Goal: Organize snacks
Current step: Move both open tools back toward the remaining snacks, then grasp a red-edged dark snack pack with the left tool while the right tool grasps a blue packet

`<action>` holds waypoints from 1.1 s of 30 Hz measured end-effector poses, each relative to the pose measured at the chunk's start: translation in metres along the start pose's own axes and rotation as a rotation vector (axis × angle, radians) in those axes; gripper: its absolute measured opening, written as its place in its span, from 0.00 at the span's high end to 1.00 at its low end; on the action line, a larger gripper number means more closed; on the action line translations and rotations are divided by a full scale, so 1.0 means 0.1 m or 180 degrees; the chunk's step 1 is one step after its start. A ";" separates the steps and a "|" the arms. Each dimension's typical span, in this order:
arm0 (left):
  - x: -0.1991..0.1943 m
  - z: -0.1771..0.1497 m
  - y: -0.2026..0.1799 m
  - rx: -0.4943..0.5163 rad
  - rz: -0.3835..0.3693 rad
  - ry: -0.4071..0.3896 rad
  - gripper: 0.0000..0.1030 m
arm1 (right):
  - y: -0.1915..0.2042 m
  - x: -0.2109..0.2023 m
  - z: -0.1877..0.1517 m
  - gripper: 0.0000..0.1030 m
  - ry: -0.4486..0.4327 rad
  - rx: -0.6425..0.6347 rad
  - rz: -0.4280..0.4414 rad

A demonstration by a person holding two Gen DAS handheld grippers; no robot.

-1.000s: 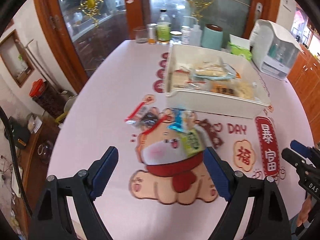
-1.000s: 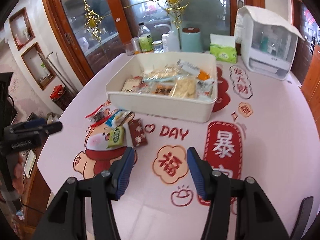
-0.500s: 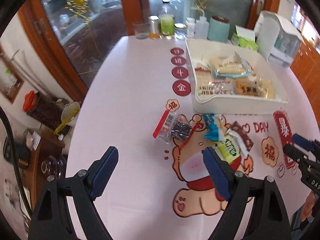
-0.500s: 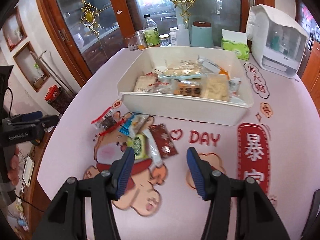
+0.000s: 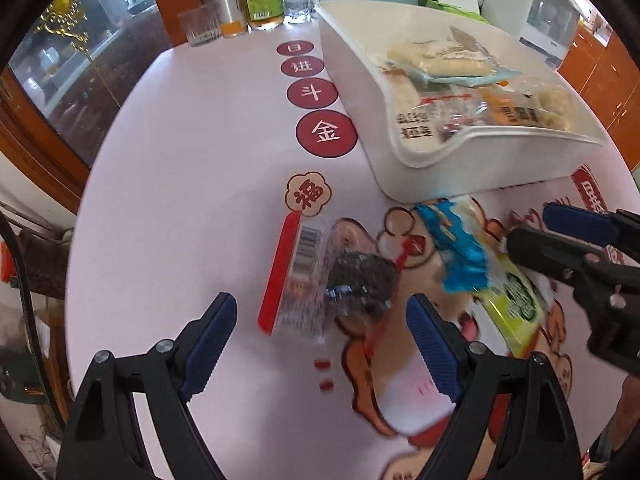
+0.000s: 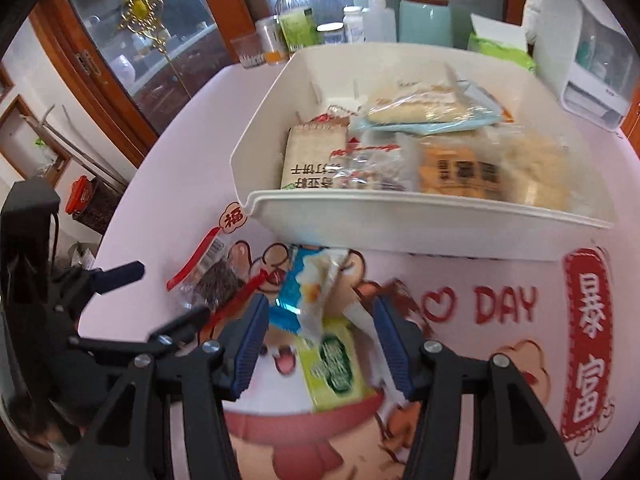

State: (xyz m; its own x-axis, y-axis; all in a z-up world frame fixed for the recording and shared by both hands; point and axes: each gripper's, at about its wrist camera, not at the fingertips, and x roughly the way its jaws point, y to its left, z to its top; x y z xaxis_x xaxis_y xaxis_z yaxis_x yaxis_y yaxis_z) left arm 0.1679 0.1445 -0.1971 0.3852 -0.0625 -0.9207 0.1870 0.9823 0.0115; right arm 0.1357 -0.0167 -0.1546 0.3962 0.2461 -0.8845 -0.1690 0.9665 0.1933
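Note:
A clear snack packet with a red edge and dark filling (image 5: 320,280) lies on the pink tablecloth, just ahead of my open left gripper (image 5: 322,340). To its right lie a blue-and-white packet (image 5: 456,248) and a green packet (image 5: 516,308). My right gripper (image 6: 320,344) is open, its fingers either side of the blue-and-white packet (image 6: 308,288) and the green packet (image 6: 334,368). The white bin (image 6: 420,216) behind them holds several snack packets. The right gripper also shows in the left wrist view (image 5: 568,236).
Bottles, jars and a glass (image 5: 198,28) stand at the table's far edge. A tissue pack (image 6: 500,48) and a white appliance (image 6: 592,60) stand behind the bin. The table edge curves away at the left.
Both grippers have moved forward and down towards the loose packets. The right gripper now straddles the blue-and-white and green packets; the left is close behind the red-edged packet.

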 end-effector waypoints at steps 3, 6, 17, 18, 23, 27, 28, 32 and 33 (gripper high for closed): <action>0.13 0.05 0.07 -0.0072 -0.0109 -0.0060 0.17 | 0.07 0.24 0.10 0.47 0.0096 0.0009 -0.0042; 0.16 0.07 0.10 -0.0083 -0.0134 -0.0138 0.17 | 0.10 0.49 0.16 0.47 0.0240 0.0000 -0.0145; 0.15 0.06 0.07 0.0015 -0.0313 -0.0013 0.17 | 0.07 0.68 0.15 0.70 0.0330 -0.0185 -0.0311; 0.16 0.06 0.06 0.0026 -0.0330 0.0016 0.17 | 0.05 0.67 0.13 0.70 0.0332 -0.0178 -0.0292; 0.23 0.04 0.00 0.0076 -0.0287 0.0117 0.17 | -0.04 0.57 0.10 0.71 0.0278 -0.0078 -0.0176; 0.27 0.05 -0.06 0.0115 -0.0204 0.0135 0.16 | -0.05 0.48 0.07 0.71 0.0193 -0.0065 -0.0100; 0.27 0.05 -0.08 0.0127 -0.0188 0.0133 0.16 | -0.07 0.45 0.06 0.71 0.0183 -0.0065 -0.0092; 0.28 0.05 -0.14 0.0195 -0.0109 0.0141 0.16 | -0.09 0.34 0.02 0.71 0.0126 -0.0079 -0.0065; 0.28 0.05 -0.16 0.0203 -0.0108 0.0149 0.16 | -0.10 0.31 0.01 0.71 0.0111 -0.0068 -0.0048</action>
State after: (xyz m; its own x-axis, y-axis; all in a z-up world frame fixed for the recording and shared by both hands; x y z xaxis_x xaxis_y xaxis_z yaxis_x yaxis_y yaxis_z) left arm 0.1803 0.1265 -0.2210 0.3352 -0.0859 -0.9382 0.2570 0.9664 0.0033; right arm 0.1510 -0.0190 -0.1834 0.3671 0.2285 -0.9017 -0.1826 0.9682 0.1710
